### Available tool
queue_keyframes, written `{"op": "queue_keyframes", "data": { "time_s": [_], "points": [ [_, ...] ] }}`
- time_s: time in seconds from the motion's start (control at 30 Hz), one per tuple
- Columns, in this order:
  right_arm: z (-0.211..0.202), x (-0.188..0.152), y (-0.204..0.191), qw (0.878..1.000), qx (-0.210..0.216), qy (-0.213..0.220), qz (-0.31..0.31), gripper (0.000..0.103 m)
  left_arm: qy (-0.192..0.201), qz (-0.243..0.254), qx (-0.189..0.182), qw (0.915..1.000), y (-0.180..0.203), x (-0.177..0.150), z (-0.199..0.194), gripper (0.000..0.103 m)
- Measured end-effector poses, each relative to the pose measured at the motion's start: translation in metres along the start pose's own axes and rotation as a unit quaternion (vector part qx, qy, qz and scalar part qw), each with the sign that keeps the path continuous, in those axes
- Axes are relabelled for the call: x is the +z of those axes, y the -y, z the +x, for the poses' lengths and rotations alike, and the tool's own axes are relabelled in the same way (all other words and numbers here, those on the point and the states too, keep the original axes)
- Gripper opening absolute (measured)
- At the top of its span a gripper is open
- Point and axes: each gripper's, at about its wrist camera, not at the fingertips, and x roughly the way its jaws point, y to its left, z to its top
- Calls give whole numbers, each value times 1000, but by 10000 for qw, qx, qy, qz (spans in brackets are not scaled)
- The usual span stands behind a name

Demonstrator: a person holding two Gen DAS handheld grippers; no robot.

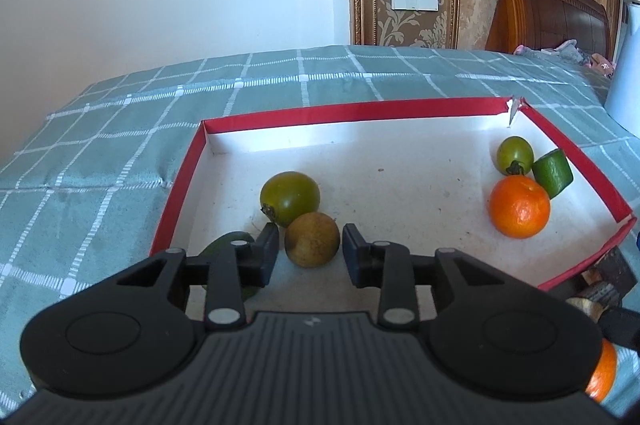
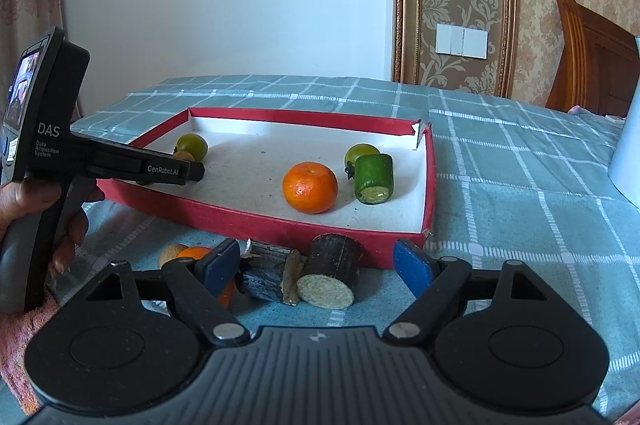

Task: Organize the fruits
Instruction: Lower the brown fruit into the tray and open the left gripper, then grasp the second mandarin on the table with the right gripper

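Your left gripper (image 1: 310, 251) stands open inside the red tray (image 1: 176, 185), its fingers flanking the brown fruit (image 1: 312, 239) dead ahead — untouched. Your right gripper (image 2: 316, 267), wide open, faces the dark cane pieces (image 2: 332, 271) outside.

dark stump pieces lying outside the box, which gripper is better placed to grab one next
Right. The right gripper hangs open just over the dark stump pieces in front of the red box. The left gripper is inside the box, jaws open around a brown fruit.
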Motion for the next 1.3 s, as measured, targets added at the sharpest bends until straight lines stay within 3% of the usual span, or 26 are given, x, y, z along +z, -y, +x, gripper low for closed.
{"op": "queue_keyframes", "data": {
  "time_s": [0.33,0.67,0.73,1.0,1.13,1.17,1.23,1.3],
  "points": [
    [0,0,1,10000,-29,1,-2,88,-9,38,-77,10000,1,-1,-13,46],
    [0,0,3,10000,-37,9,20,90,300,-139,-88,9994,-7,-19,-62,59],
    [0,0,4,10000,-30,9,39,90,416,-244,-56,9988,-11,-27,-73,66],
    [-1,0,6,9998,-174,86,40,90,288,-458,-203,9983,-18,-50,-84,67],
    [-9,0,9,9990,-321,317,53,90,212,-358,-65,9991,-14,-58,-80,77],
    [-13,0,11,9986,-344,388,78,90,194,-365,-80,9991,-14,-58,-79,79],
    [-23,-3,17,9981,-350,473,185,90,192,-397,-168,9989,-16,-58,-79,90],
    [-34,-9,25,9979,-259,503,306,90,91,-452,-225,9987,-18,-58,-76,92]
  ]
}}
